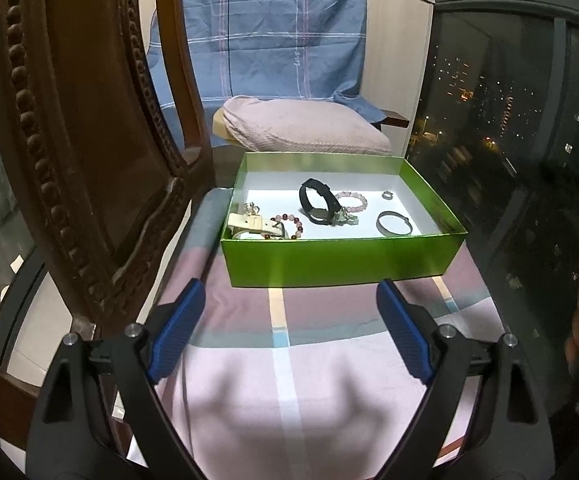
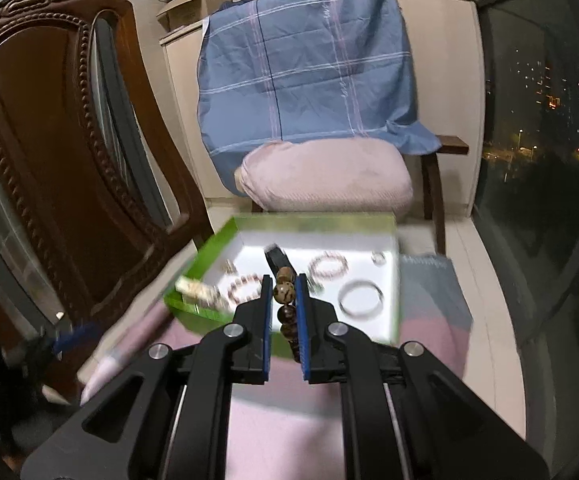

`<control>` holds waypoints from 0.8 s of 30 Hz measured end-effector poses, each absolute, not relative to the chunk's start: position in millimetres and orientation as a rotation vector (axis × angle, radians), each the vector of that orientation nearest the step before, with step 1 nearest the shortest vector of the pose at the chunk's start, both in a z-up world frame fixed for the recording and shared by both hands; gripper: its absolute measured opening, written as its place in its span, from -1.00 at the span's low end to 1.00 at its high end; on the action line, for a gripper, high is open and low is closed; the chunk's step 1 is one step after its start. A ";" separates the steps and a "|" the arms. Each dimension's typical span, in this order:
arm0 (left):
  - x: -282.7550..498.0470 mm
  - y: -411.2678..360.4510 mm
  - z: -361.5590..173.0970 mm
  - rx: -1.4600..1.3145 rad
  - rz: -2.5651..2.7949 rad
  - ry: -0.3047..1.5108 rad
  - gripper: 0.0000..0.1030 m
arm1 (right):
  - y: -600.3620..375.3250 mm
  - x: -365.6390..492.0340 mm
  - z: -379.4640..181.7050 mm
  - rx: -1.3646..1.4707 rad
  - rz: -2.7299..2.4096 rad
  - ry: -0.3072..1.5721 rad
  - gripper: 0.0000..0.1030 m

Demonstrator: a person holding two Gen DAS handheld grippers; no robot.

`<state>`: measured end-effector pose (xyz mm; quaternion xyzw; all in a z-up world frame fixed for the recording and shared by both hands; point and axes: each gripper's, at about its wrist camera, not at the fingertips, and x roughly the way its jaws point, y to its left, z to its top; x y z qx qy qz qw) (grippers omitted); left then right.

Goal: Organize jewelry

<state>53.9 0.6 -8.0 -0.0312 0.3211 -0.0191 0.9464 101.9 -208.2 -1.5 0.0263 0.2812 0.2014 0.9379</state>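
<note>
A green box [image 1: 341,260] with a white floor sits on a pink checked cloth [image 1: 289,380]. Inside lie a black watch [image 1: 315,202], a white watch strap [image 1: 253,226], two pink bead bracelets [image 1: 352,201], a silver bangle [image 1: 394,223] and a small ring [image 1: 387,195]. My left gripper [image 1: 289,312] is open and empty in front of the box. My right gripper [image 2: 283,292] is shut on a brown wooden bead bracelet [image 2: 284,294], held above the box [image 2: 217,240], which looks blurred in the right wrist view. The silver bangle [image 2: 360,299] shows below it.
A carved wooden chair back [image 1: 89,140] stands close on the left. A chair with a pink cushion [image 1: 309,128] and a blue checked sheet [image 1: 261,32] stands behind the box. A dark window [image 1: 509,120] is on the right. A grey notebook [image 2: 429,280] lies right of the box.
</note>
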 end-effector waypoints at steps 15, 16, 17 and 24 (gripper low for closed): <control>58.3 2.8 -13.9 -0.086 -0.043 0.689 0.68 | -235.2 83.6 -22.9 0.058 0.284 0.543 0.41; 58.5 0.8 -14.7 -0.079 -0.041 0.689 0.68 | -240.8 73.1 -27.7 0.054 0.271 0.541 0.53; 58.1 -3.7 -15.7 -0.065 -0.037 0.686 0.68 | -246.5 61.4 -33.8 0.052 0.252 0.540 0.60; 54.3 -24.3 -22.6 -0.028 -0.024 0.680 0.70 | -264.0 33.6 -69.5 0.078 0.165 0.600 0.80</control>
